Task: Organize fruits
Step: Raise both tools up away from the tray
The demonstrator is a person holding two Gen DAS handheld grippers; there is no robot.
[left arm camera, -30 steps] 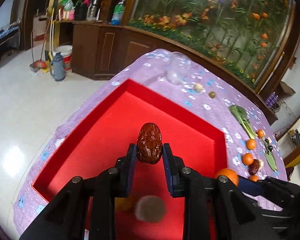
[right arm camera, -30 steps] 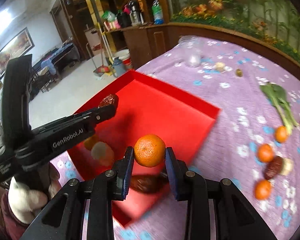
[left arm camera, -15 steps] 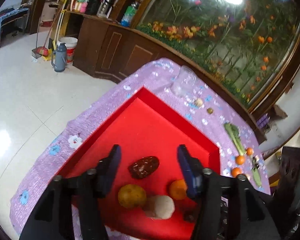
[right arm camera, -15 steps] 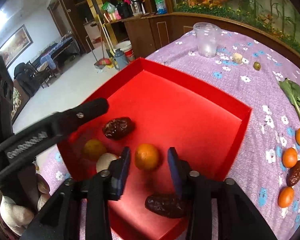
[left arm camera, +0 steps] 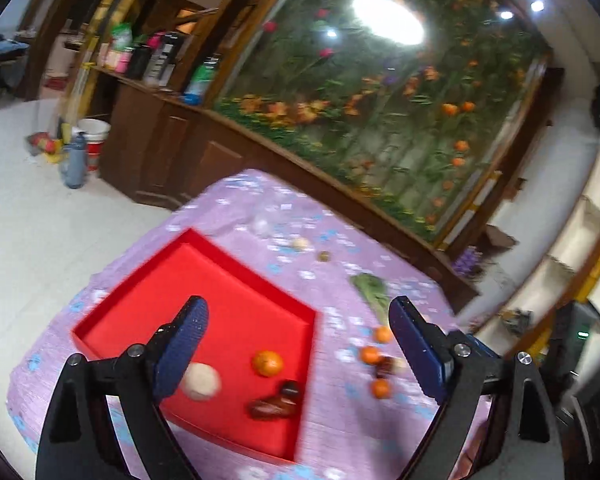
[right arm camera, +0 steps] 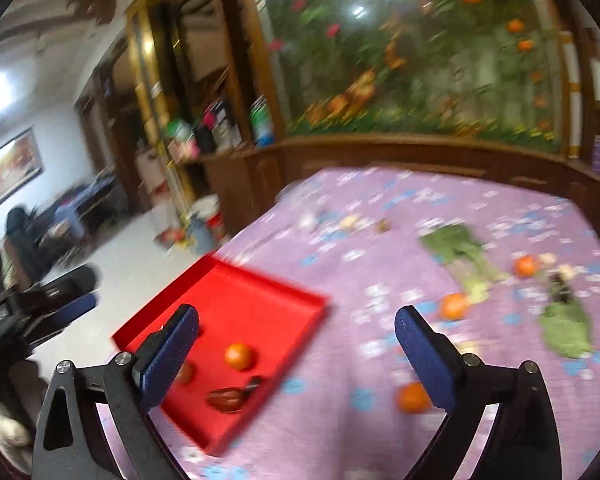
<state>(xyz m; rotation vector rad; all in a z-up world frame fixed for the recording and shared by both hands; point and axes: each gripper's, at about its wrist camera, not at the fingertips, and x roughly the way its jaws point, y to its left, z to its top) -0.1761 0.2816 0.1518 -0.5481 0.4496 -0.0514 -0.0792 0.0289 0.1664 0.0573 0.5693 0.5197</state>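
A: What is shown in the left wrist view?

B: The left gripper is seen with its jaws spread wide and nothing between them; they have just been opening. The red tray lies at the near left corner of the bench. Inside it, near its front edge, a tangerine, a pale round fruit and two dark dates are lying. More small oranges are left on the cloth just beside the tray's right wall, with a leafy green further back.

A: And in the right wrist view?

B: The right gripper is likewise spread, empty, its jaws having just been opening. The same tray is seen below left, and loose oranges are scattered toward the bench's right edge. The picture is blurred, so smaller items cannot be identified.

A: Which step is in hand?

B: A drop-off appears finished; the next fruit is to be fetched. A descent onto one of the loose oranges is called for, the jaws kept wide until it is straddled.

A: What differs from a second ago?

B: Then a date was pinched by the left jaws and a tangerine by the right, above the tray. Both are now lying in it, and more of the bench is taken in by both views.
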